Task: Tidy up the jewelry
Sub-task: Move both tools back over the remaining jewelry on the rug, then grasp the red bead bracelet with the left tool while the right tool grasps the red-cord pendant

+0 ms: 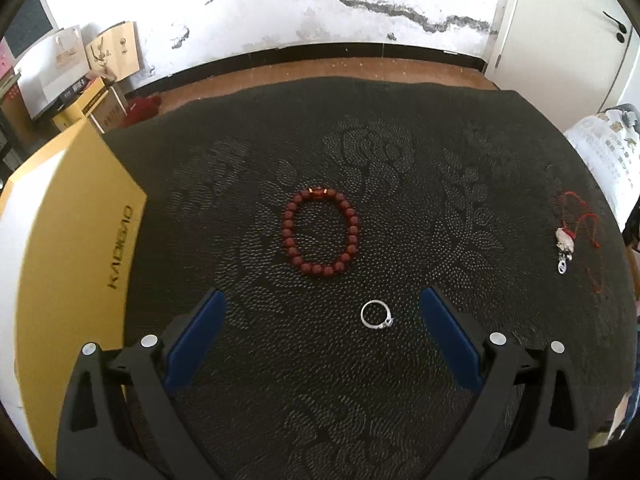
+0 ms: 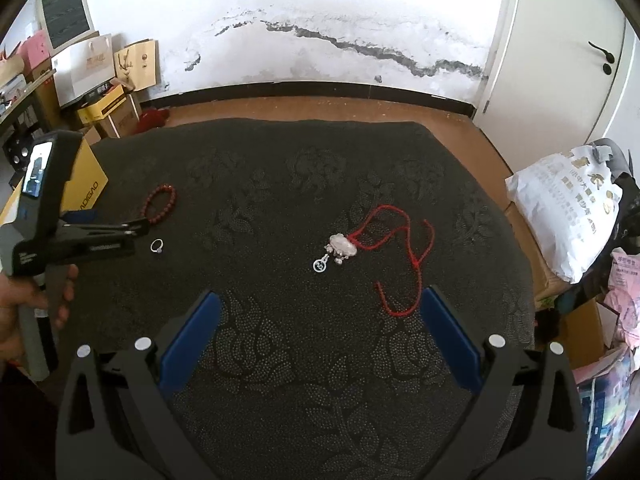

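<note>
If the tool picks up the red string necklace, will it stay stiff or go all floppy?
Probably floppy: the red string necklace lies in loose, wandering loops on the dark cloth. Its pale pendant would likely hang lowest, being the only solid-looking part. Grabbed by the cord, the small silver charm might swing and trail behind.

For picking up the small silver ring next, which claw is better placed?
Left. The small silver ring lies just ahead between the open left claw fingers; the open right claw faces the red-cord pendant necklace, with the ring far to its left.
</note>
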A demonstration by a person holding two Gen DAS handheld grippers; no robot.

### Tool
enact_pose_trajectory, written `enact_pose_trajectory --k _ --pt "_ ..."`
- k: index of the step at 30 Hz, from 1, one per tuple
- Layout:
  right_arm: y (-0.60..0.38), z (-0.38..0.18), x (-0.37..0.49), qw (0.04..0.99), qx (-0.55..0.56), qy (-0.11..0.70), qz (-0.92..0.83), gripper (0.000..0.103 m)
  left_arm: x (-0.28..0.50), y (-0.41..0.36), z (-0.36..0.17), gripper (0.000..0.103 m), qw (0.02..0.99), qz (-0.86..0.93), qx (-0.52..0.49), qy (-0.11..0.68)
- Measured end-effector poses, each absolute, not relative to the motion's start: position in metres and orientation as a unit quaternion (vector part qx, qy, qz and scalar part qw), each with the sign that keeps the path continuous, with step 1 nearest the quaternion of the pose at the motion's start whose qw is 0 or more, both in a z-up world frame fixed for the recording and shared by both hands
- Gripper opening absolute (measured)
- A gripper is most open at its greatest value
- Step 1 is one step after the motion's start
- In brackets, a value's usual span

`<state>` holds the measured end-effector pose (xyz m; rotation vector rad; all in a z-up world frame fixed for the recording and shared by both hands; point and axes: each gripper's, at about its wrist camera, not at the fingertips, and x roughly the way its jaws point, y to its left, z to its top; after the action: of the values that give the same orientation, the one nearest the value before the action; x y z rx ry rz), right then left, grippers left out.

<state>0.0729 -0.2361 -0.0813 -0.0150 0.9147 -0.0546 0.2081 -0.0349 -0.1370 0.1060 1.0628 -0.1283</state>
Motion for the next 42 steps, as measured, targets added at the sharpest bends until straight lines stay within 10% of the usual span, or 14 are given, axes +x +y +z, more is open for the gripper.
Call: enact_pose_trajectory --k 32,42 --pt "-0.228 -0.107 0.105 0.886 -0.018 0.463 -0.018 0.096 0.266 -0.049 -0.181 0.094 0.864 -0.035 0.034 0.501" --pt "-0.246 -0.112 0.107 0.883 -0.01 0.469 -0.033 0.096 0.254 -0.069 -0.17 0.029 0.866 -0.065 0.066 0.492"
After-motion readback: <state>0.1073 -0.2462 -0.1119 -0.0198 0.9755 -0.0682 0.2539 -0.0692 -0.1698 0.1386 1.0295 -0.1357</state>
